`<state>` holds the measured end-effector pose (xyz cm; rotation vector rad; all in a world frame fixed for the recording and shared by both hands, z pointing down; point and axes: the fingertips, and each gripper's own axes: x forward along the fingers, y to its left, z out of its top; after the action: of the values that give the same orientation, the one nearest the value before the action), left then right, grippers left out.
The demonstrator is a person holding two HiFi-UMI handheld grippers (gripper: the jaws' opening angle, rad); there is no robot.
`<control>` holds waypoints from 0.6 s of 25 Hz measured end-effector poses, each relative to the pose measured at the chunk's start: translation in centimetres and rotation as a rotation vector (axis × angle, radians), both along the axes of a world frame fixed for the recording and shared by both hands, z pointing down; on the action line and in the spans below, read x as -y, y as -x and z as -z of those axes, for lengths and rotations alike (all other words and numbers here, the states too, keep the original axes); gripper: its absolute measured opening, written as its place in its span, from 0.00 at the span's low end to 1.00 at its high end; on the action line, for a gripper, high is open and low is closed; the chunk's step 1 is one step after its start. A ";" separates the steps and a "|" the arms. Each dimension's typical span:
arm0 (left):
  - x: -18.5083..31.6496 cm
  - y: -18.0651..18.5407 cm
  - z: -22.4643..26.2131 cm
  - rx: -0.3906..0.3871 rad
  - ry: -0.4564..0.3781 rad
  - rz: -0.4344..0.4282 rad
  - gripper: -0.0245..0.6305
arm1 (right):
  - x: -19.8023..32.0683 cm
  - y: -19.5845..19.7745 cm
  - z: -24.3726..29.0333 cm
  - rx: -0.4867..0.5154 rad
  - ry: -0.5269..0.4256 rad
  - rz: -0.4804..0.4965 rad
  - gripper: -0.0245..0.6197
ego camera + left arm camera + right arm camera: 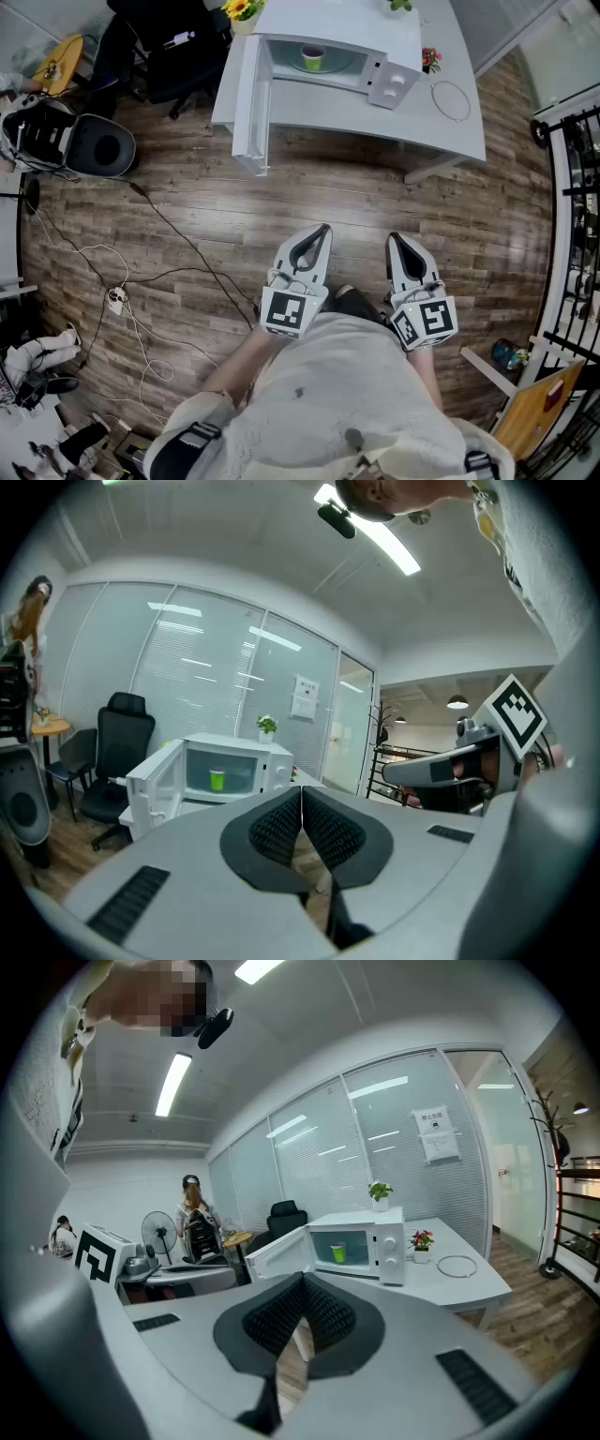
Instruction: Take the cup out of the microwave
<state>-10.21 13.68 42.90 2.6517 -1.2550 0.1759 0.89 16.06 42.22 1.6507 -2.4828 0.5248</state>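
I hold both tools low in front of me, well short of the table [375, 117]. My left gripper [322, 231] has its jaws pressed together with nothing between them; its own view shows the ribbed pads [281, 832] meeting along one thin line. My right gripper [394, 239] is closed and empty too: its pads touch at the tips and only a narrow wedge of floor shows lower down between them.

The cup [312, 58], green, stands upright inside the microwave [361, 23], near the middle of the cavity. From my head I see only its rim and upper part, as the cavity's front edge cuts off the base. In both gripper views it is small and far off, and I cannot tell whether anything is in it. The door [249, 103] hangs wide open on the cup's left, seen edge-on from above.

A plant [379, 1191] sits on top of the microwave; in the head view the top edge cuts it down to a few leaves. A small flower pot [430, 59] stands just beside the microwave's control side, with a thin ring [451, 100] lying flat on the table near it. A black chair [159, 47] stands left of the table, its top cut off. My own shirt hides my hands behind the marker cubes.
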 end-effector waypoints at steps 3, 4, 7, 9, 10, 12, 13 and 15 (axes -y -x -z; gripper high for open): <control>-4.3 -1.1 2.1 -0.007 -0.064 0.039 0.07 | -4.5 -0.7 0.9 0.002 -0.040 0.035 0.05; -5.8 -1.4 2.8 -0.006 -0.086 0.056 0.07 | -6.0 -1.1 1.3 0.001 -0.054 0.044 0.05; -11.0 -2.4 4.2 -0.020 -0.124 0.118 0.07 | -11.3 -2.7 2.0 0.005 -0.082 0.069 0.05; -15.1 -3.1 4.4 -0.030 -0.110 0.136 0.07 | -15.3 -3.6 2.2 0.014 -0.092 0.076 0.05; -17.1 -3.6 4.4 -0.031 -0.105 0.134 0.07 | -17.2 -4.1 2.3 0.015 -0.095 0.077 0.05; -20.9 -4.9 4.3 -0.022 -0.107 0.118 0.07 | -20.8 -5.0 2.3 0.017 -0.099 0.073 0.05; -22.6 -5.5 4.2 -0.017 -0.111 0.108 0.07 | -22.3 -5.5 2.2 0.018 -0.098 0.070 0.05; -25.4 -6.6 4.4 -0.019 -0.122 0.093 0.07 | -25.1 -6.2 2.1 0.021 -0.095 0.064 0.05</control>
<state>-3.57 39.10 38.52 2.6808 -1.4225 0.0619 7.05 41.17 40.17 1.5989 -2.6039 0.4249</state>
